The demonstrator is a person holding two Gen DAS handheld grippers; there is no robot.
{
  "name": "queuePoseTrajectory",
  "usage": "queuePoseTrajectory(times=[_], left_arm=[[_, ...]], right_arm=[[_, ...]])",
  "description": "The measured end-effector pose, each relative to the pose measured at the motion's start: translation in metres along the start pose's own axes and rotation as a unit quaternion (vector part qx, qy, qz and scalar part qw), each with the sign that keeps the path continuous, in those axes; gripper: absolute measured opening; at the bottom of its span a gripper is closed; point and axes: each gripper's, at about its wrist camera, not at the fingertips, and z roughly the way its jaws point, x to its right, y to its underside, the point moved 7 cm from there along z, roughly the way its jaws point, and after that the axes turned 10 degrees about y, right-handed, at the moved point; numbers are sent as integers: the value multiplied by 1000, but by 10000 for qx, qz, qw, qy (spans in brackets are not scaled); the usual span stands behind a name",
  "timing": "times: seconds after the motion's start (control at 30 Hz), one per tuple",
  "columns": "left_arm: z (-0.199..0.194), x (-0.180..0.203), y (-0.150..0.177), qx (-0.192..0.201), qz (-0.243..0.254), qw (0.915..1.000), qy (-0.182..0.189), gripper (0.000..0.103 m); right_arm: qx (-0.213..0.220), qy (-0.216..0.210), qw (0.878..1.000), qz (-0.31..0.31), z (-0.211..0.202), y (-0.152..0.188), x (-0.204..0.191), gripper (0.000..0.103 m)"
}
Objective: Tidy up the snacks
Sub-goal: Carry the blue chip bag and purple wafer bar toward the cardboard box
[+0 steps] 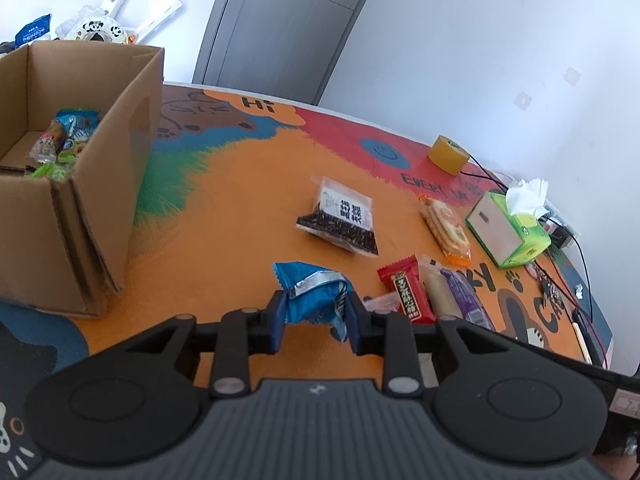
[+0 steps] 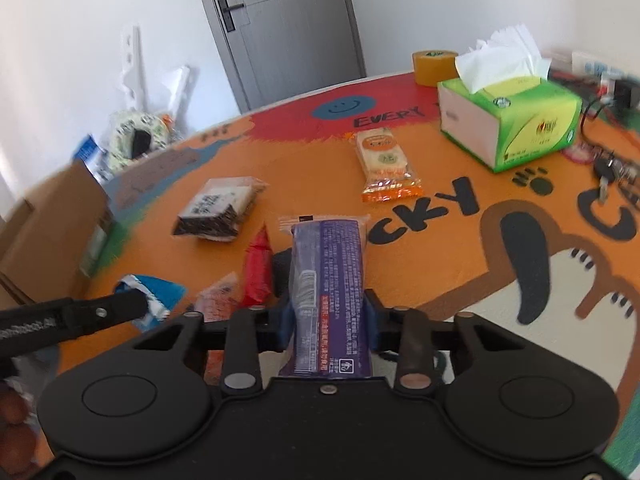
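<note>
Two grippers, each pinching a snack; the left gripper (image 1: 314, 312) clamps a blue packet (image 1: 316, 294) between its fingers, the right gripper (image 2: 328, 316) clamps a purple packet (image 2: 328, 276) lengthwise. Only the left view shows the cardboard box (image 1: 100, 184) interior, ahead-left, with snacks (image 1: 64, 140) inside; the right view shows merely its outer wall. Ahead of both grippers lie a seed bag (image 1: 344, 216) and cracker pack (image 1: 444, 224); a red packet (image 1: 406, 290) sits just right of the left gripper.

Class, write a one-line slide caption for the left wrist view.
Left gripper clamps a blue snack packet near the cardboard box.
</note>
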Motion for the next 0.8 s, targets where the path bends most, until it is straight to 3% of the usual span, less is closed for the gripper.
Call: queuePoseTrajectory(times=[0.3, 0.8], left_arm=[[-19, 6, -10, 220, 39, 9997, 35, 29], [-60, 11, -36, 686, 158, 9975, 45, 29]], right_arm=[[298, -230, 9987, 332, -26, -8, 6, 31], [667, -676, 9950, 293, -64, -29, -26, 31]])
